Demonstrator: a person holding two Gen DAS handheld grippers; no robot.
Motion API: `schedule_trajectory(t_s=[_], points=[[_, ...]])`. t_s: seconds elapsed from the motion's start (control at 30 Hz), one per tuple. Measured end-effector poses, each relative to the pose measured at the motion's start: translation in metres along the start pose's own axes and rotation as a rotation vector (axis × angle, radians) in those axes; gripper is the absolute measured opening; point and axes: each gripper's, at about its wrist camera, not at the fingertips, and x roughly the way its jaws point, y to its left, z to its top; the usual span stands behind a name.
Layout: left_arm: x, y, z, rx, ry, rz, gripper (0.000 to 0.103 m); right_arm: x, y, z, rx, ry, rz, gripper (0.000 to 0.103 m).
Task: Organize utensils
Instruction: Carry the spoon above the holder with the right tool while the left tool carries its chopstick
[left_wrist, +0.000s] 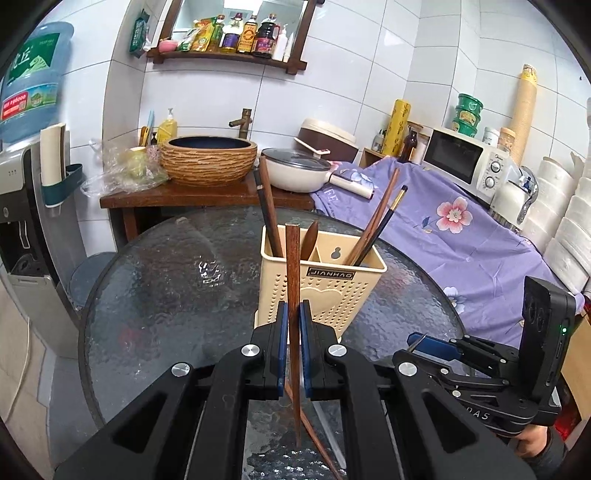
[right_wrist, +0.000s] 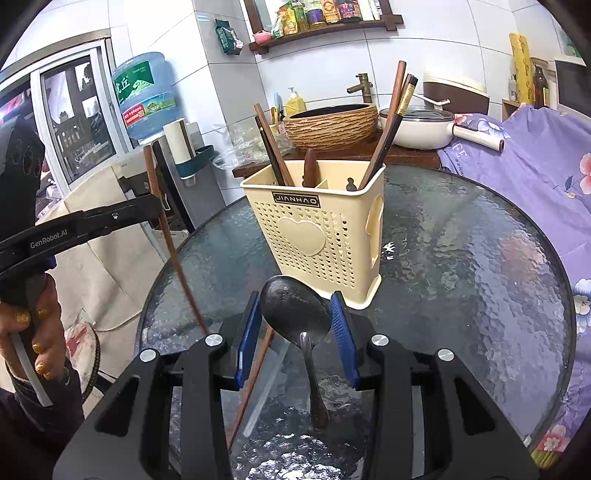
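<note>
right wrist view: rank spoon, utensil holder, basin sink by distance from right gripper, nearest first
1. Spoon: bowl between the right gripper pads.
2. Utensil holder: just ahead, on the glass table.
3. Basin sink: behind the holder, on the wooden counter.

Rippled glossy glass table (right_wrist: 461, 258), perforated cream plastic caddy (right_wrist: 325, 236), wooden chopstick (left_wrist: 293, 280), dull metal spoon (right_wrist: 295, 310)

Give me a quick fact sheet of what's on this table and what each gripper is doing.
Setting: round glass table in a kitchen corner
Holder: cream utensil holder, upright, with chopsticks and a wooden utensil standing in it
Left gripper: shut on a single wooden chopstick, held roughly upright in front of the holder
Right gripper: shut on a dark metal spoon, bowl between the pads
Still on table: one more wooden chopstick lying beneath the grippers
</note>
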Motion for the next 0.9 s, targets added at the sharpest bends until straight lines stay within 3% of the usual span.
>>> schedule_trajectory(t_s=[0.37, 0.67, 0.9], points=[[-0.018, -0.015, 0.021, 0.045, -0.060, -0.018, 0.006, -0.014, 0.010, 0.025, -0.010, -0.046, 0.043, 0.039], [-0.048, -0.032, 0.080, 0.097, -0.180, -0.033, 0.006, -0.041, 0.027, 0.090, -0.046, -0.167, 0.073, 0.039], [-0.056, -0.038, 0.134, 0.079, -0.273, 0.012, 0.006, -0.050, 0.035, 0.154, -0.071, -0.304, 0.008, 0.039]])
